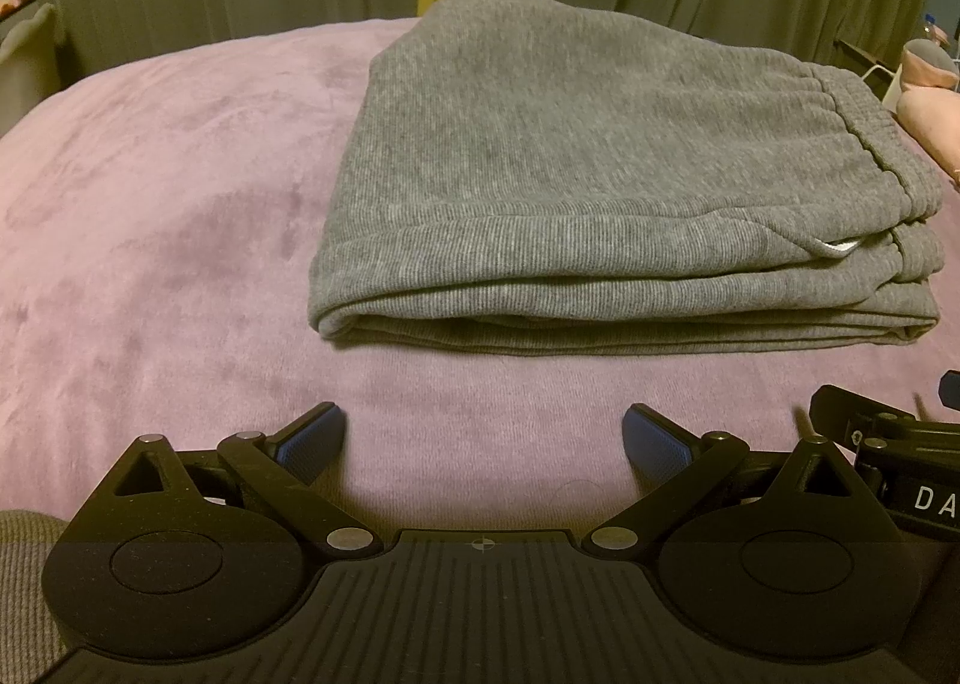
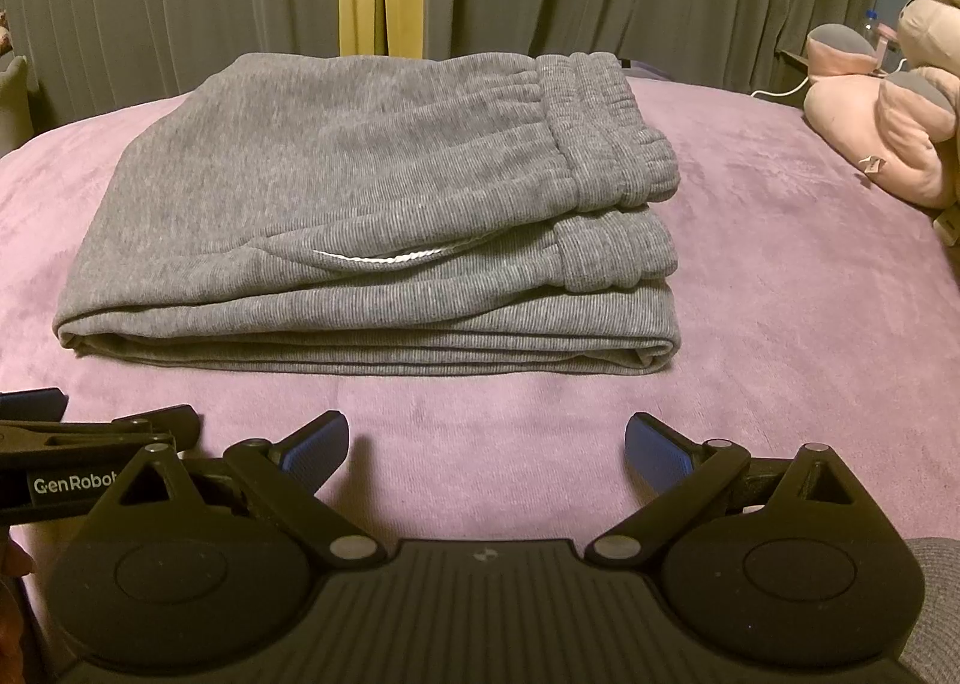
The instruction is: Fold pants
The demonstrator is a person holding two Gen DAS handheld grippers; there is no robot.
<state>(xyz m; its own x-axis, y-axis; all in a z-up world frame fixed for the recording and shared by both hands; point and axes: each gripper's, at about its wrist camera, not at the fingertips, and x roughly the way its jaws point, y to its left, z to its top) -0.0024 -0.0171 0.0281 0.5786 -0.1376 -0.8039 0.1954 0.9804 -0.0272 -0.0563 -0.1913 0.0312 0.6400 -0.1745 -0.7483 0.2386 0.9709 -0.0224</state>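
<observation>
Both your left tool [image 1: 483,435] and right tool [image 2: 486,441] gape empty; grey sweatpants [image 2: 372,216], centre frame, look soft, thick: pinch the layered near edge.

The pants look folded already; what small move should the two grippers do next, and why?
Probably none on the cloth: just draw both grippers back. The pants lie in a compact stack on the blanket, waistband on top, edges roughly even. The left gripper and right gripper are open, empty and short of the near edge, so the fold looks finished.
</observation>
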